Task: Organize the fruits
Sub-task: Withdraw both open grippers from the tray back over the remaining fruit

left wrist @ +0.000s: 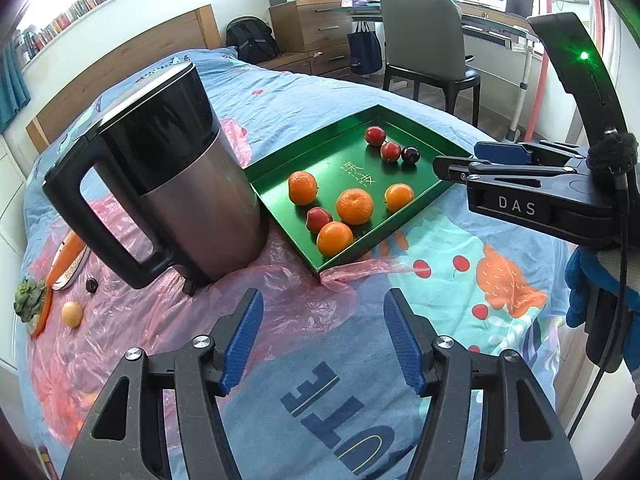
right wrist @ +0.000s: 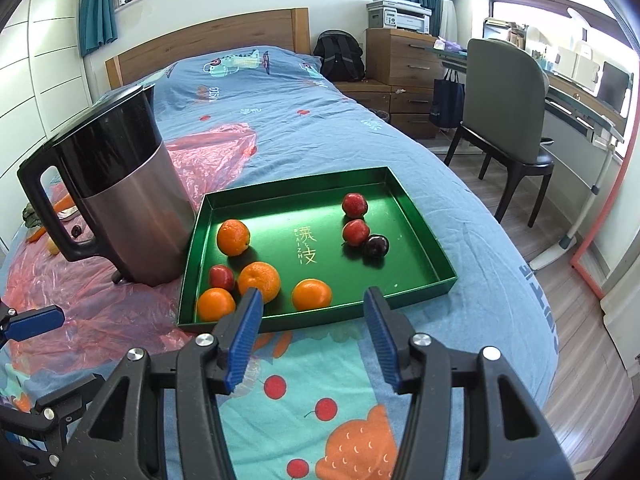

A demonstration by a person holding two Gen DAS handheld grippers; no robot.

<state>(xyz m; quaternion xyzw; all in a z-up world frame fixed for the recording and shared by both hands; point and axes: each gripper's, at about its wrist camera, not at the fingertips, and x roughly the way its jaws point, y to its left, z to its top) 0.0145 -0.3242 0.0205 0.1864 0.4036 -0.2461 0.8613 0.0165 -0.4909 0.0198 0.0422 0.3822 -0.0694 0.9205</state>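
Blue-padded fingers of the left gripper fill the bottom of the left wrist view, jaws parted with nothing between them, just the blue printed bedspread underneath. Same deal in the right wrist view: the right gripper sits at the bottom centre with its jaws spread wide and empty, tips hovering just short of the near edge of the green tray.

Going left to right in the right wrist view: at the far left edge there's a bit of orange stuff and a dark cherry lying on the pink plastic sheet, mostly hidden behind the big black-and-steel kettle. The kettle stands upright, right up against the tray's left wall. Can't tell if they actually touch.

All the sorted fruit is inside the tray. On the left half, a mandarin sits on its own toward the back, and three more oranges cluster along the front edge with a small red fruit tucked in among them. On the right half, two red fruits and one dark cherry sit close together, the cherry touching the nearer red one.

In the left wrist view, one yellowish fruit is still out on the plastic at the lower left, well apart from the tray, near a green leafy thing.
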